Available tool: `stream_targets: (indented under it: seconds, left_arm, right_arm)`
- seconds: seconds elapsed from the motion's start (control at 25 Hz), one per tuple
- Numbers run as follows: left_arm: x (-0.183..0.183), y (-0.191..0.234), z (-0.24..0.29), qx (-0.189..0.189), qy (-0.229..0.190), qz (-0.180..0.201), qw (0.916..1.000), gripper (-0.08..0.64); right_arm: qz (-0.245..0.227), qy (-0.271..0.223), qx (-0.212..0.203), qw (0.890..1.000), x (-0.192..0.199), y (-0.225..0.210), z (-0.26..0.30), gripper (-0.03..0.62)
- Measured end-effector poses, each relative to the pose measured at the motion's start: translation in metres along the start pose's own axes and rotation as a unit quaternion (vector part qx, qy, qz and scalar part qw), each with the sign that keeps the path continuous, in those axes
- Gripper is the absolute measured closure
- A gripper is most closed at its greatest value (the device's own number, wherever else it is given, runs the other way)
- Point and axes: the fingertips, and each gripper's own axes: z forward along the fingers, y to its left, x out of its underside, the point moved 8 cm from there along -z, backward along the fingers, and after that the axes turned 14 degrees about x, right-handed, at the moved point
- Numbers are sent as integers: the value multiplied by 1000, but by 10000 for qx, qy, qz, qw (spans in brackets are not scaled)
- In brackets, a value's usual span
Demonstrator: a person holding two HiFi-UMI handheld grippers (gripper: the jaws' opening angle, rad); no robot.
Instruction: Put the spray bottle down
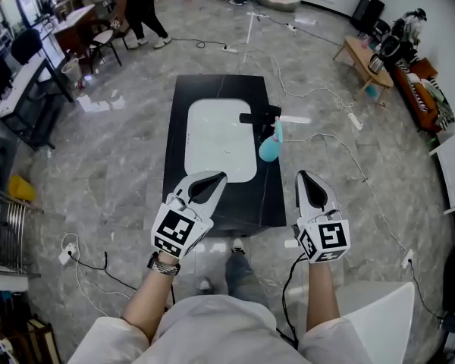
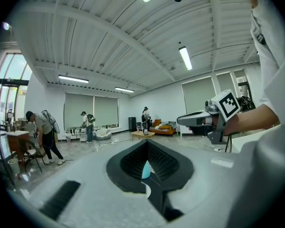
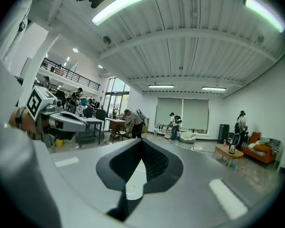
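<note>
The teal spray bottle (image 1: 270, 147) rests on the black table (image 1: 212, 89), at the right edge of a white basin (image 1: 212, 139); no gripper touches it. In the head view both grippers hang in front of me, short of the table's near edge. My left gripper (image 1: 214, 177) has its jaws together with nothing in them. In the left gripper view only a teal sliver of the bottle (image 2: 146, 170) shows through the slit behind the left gripper's (image 2: 147, 142) joined tips. My right gripper (image 1: 303, 174) is shut and empty too, and the right gripper view shows the right gripper's (image 3: 141, 139) tips meeting.
A black fixture (image 1: 259, 117) lies beside the basin, just behind the bottle. Cables trail over the marble floor around the table. A white box (image 1: 379, 317) stands at my right, a wooden bench (image 1: 360, 55) at far right, and desks and people at far left.
</note>
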Motion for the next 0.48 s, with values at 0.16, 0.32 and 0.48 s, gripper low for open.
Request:
stream_targets:
  seconds: [0.16,0.32,0.48]
  left_arm:
    - [-16,-23,-20,97,-109,241,9996,554]
    - [-26,-40,-43,46,-190,303,9993,554]
    - [-29,-57,-61,-22,-236,332,9992,554]
  right_arm:
    - [4,16,-84,10000,-17,13,-42,587]
    - [163,-32,-146,9998,-30,29,-74,588]
    - [225,-14,-264,9994,-35,41,-100,588]
